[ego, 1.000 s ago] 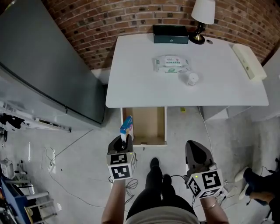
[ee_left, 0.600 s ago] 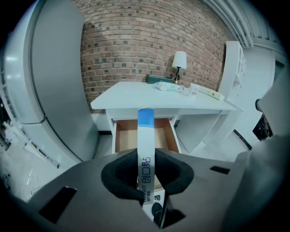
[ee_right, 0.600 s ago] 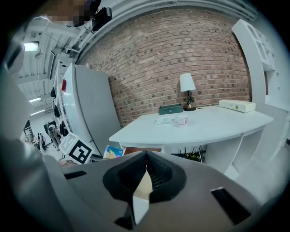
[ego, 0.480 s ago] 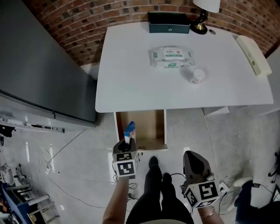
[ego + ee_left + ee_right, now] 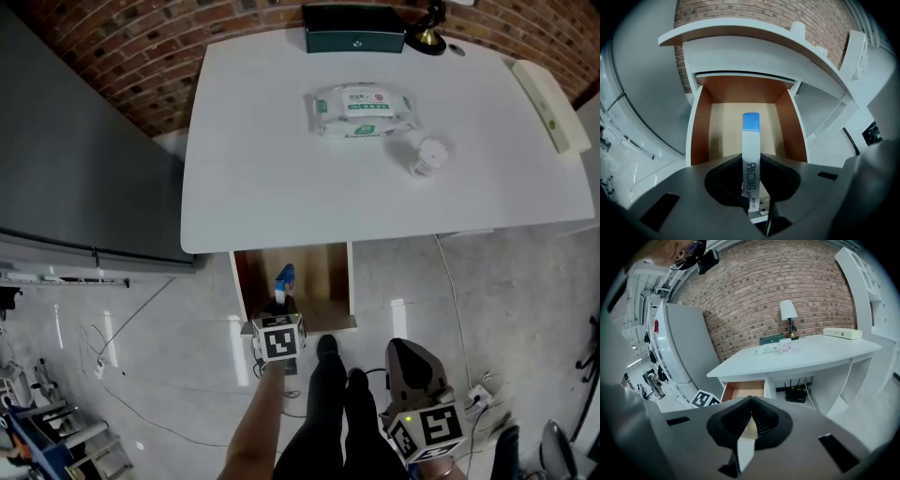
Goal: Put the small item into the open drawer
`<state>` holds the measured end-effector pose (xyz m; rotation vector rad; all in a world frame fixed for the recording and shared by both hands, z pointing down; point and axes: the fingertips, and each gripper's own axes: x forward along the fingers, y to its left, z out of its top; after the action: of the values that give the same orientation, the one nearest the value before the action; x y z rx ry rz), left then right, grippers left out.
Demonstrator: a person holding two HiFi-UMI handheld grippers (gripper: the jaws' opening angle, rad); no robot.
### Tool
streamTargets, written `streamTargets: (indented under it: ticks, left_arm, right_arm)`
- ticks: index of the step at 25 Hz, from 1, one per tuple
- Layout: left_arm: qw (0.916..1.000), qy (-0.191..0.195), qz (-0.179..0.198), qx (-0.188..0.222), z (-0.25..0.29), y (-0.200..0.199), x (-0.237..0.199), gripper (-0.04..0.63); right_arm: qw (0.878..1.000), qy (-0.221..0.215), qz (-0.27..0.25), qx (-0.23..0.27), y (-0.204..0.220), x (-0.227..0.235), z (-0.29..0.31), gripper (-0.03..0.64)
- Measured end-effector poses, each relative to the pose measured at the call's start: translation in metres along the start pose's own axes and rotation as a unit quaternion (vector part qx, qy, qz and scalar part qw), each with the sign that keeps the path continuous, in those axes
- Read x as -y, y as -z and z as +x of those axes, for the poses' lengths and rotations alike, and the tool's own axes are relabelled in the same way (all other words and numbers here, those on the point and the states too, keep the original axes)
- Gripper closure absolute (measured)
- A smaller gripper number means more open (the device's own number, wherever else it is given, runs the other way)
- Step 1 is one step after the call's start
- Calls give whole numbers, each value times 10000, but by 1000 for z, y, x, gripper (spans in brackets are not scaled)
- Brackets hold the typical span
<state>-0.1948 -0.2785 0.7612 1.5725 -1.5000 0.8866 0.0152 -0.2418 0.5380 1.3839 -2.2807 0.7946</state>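
The small item is a flat white box with a blue top [image 5: 751, 154], standing upright between the jaws of my left gripper [image 5: 752, 187], which is shut on it. In the head view the box [image 5: 283, 279] pokes up from the left gripper [image 5: 279, 314] right at the front edge of the open drawer [image 5: 247, 286]. The drawer [image 5: 701, 124] has brown walls and a pale bottom with nothing in it, under the white desk [image 5: 262, 178]. My right gripper [image 5: 412, 389] hangs low at the right, its jaws shut and nothing in them [image 5: 751, 420].
On the desk lie a pack of wet wipes [image 5: 361, 110], a small white jar [image 5: 427, 157], a dark green box [image 5: 353, 29], a lamp base [image 5: 427, 33] and a long cream box [image 5: 551, 103]. A grey cabinet [image 5: 75, 141] stands left. Cables trail over the floor [image 5: 141, 309].
My left gripper has carried the box forward to the drawer's front edge. The head view has shifted forward over the desk; the right gripper has dropped lower in the frame.
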Motion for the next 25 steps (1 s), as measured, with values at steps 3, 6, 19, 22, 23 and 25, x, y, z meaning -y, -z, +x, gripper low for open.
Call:
streamTargets:
  ticks: [3, 6, 19, 22, 23, 25]
  left_arm:
    - [9999, 44, 125, -64, 23, 0, 4, 508]
    - [9996, 58, 203, -180, 41, 1, 4, 508]
    - [9968, -30, 477, -647, 85, 14, 2, 508]
    - [9961, -15, 487, -741, 88, 15, 3, 508]
    - [9958, -6, 475, -786, 89, 15, 3, 508]
    - [9950, 21, 455, -893, 90, 18, 3, 508]
  right_arm:
    - [9999, 41, 56, -116, 7, 7, 7, 609]
    - [9998, 106, 93, -125, 10, 15, 13, 609]
    - [9994, 158, 223, -231, 24, 24, 28, 609]
    - [9992, 149, 251, -285, 26, 24, 29, 609]
    - [9991, 149, 258, -289, 26, 24, 29, 609]
    - [9991, 150, 267, -298, 27, 24, 29, 609]
